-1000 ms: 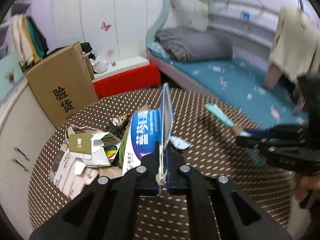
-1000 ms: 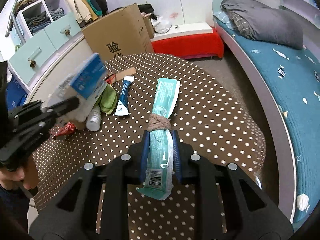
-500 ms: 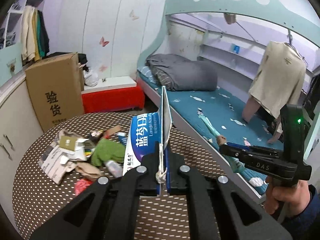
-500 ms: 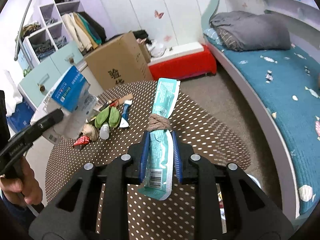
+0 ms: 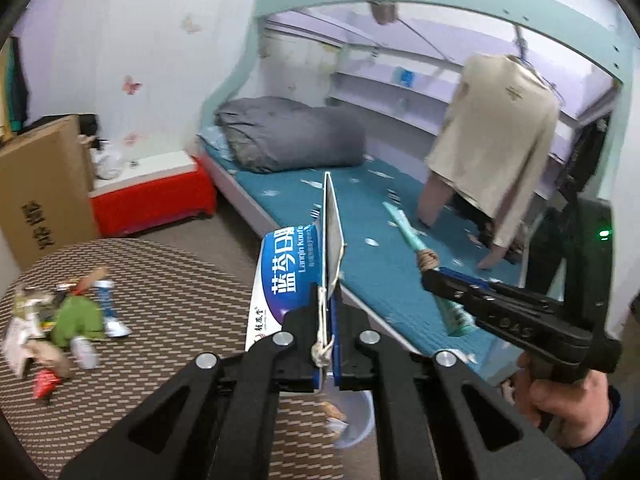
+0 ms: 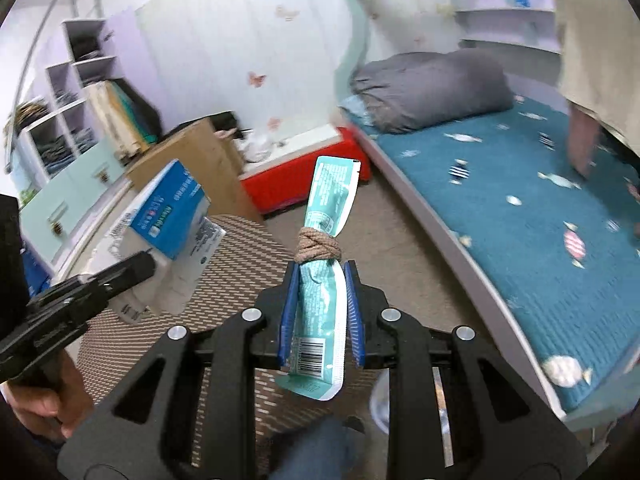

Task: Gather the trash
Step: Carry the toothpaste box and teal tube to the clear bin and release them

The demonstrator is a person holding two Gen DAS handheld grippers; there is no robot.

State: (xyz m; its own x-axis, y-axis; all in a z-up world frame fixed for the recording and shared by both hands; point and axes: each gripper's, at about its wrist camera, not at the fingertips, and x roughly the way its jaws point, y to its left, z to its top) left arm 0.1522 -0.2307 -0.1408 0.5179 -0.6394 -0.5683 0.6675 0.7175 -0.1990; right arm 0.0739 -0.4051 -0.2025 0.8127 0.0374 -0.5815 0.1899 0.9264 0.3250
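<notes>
My left gripper (image 5: 326,312) is shut on a blue and white carton (image 5: 294,276), held up above the edge of the round dotted table (image 5: 172,304). The carton also shows in the right wrist view (image 6: 168,216). My right gripper (image 6: 320,280) is shut on a teal wrapper (image 6: 328,216) with a cord wound round its middle; it also shows in the left wrist view (image 5: 416,248). A pale bin (image 5: 352,416) sits low under the left gripper, with scraps in it. A heap of trash (image 5: 68,324) lies on the table's left part.
A bed with a teal cover (image 5: 384,232) and a grey bundle (image 5: 296,140) runs along the right. A cardboard box (image 5: 36,184) and a red bench (image 5: 152,200) stand behind the table. A beige garment (image 5: 500,132) hangs at the right.
Both grippers have risen and swung right, away from the trash heap toward the table's edge and the bed. The bin has come into view below. Both still hold their items.
</notes>
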